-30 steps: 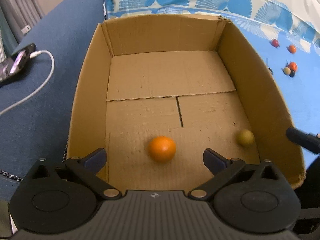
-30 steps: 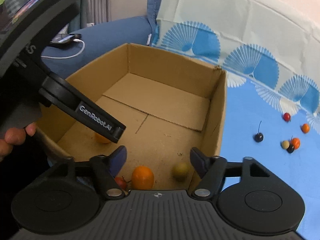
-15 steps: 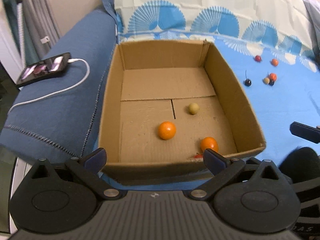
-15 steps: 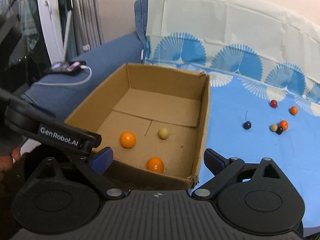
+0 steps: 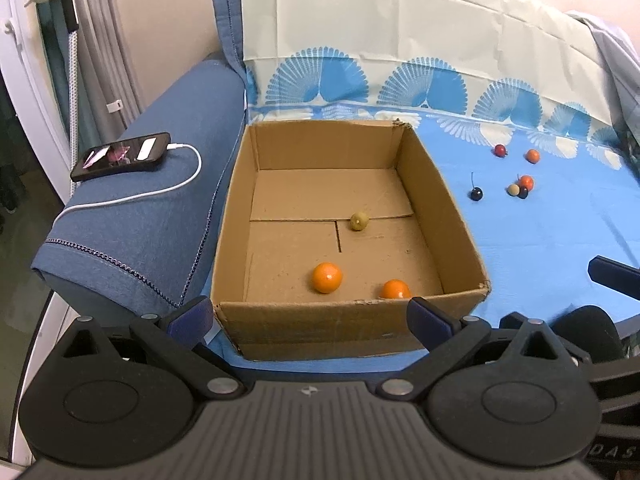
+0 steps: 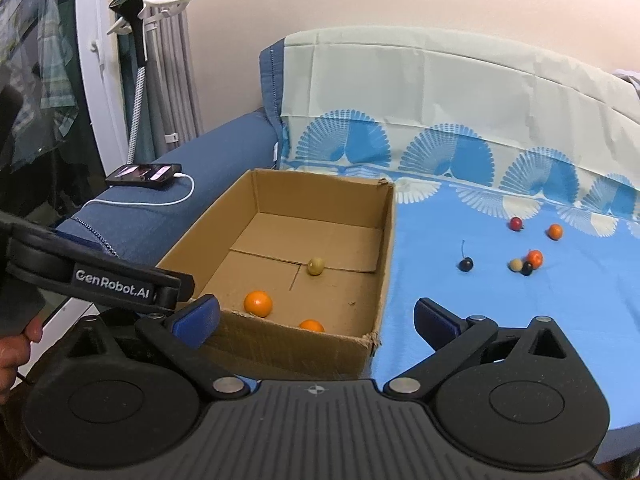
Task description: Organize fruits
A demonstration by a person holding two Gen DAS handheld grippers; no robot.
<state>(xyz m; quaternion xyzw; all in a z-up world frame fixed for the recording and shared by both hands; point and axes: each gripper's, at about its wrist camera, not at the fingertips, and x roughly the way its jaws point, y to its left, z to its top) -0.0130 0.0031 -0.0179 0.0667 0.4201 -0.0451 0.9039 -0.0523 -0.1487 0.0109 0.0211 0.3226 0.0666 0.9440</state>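
Your left gripper (image 5: 310,318) and right gripper (image 6: 316,320) both gape empty, right jaws just opening, above the box (image 5: 236,216) holding two oranges (image 5: 327,277) and a pale fruit (image 5: 359,221), maybe a grape; six fruits (image 6: 534,258) lie on the cloth (image 6: 500,320).
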